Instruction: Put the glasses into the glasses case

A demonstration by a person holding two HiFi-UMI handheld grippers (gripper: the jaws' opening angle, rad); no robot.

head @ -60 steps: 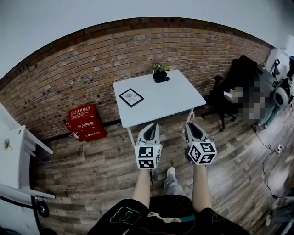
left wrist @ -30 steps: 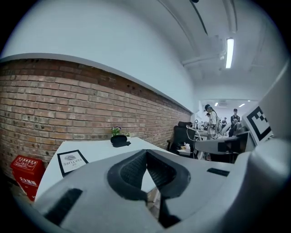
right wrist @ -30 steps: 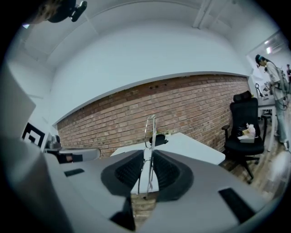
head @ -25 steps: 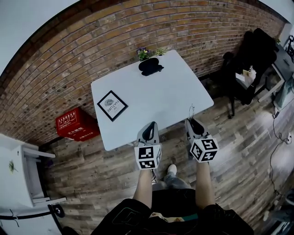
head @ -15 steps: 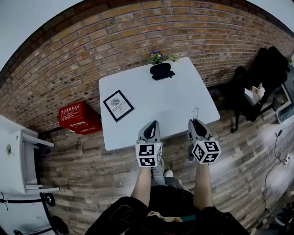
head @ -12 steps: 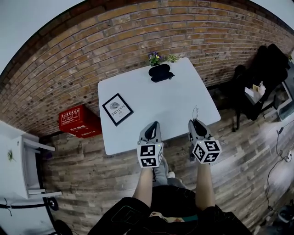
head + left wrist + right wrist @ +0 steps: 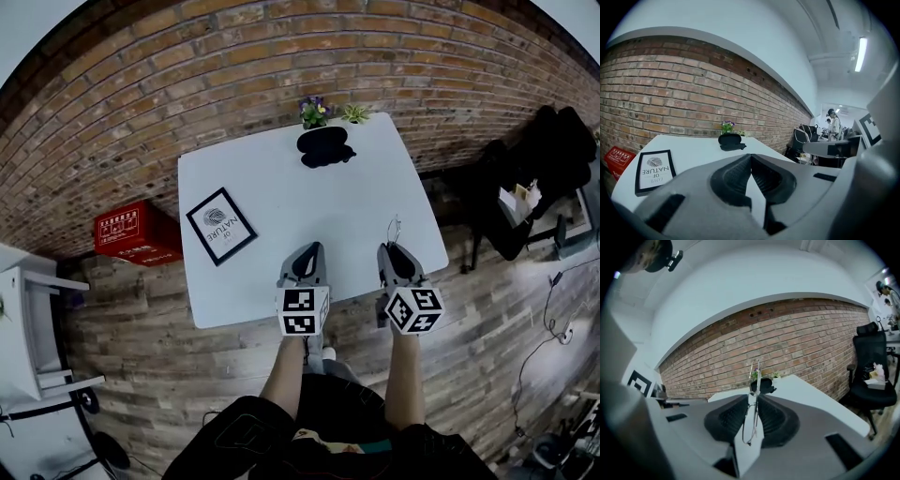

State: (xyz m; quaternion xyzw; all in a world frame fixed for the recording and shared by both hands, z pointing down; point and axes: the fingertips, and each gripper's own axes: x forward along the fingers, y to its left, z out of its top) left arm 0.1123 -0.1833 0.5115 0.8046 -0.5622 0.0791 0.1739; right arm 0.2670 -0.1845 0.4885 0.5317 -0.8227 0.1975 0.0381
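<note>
The black glasses case [image 7: 324,148] lies open at the far edge of the white table [image 7: 281,192], also seen in the left gripper view [image 7: 730,139] and the right gripper view [image 7: 761,385]. My right gripper [image 7: 388,251] hangs over the table's near edge, shut on thin wire-framed glasses [image 7: 753,401] that stand up between its pads; their wire shows above the tips [image 7: 395,229]. My left gripper [image 7: 312,248] is beside it over the near edge, its tips [image 7: 750,157] touching with nothing between them. Both are far from the case.
A small potted plant [image 7: 317,111] stands right behind the case against the brick wall. A black-framed picture [image 7: 220,226] lies on the table's left side. A red box [image 7: 122,234] sits on the floor at left, a black chair [image 7: 544,150] at right.
Both grippers have moved forward from in front of the table to over its near edge. The right one has kept the glasses throughout.
</note>
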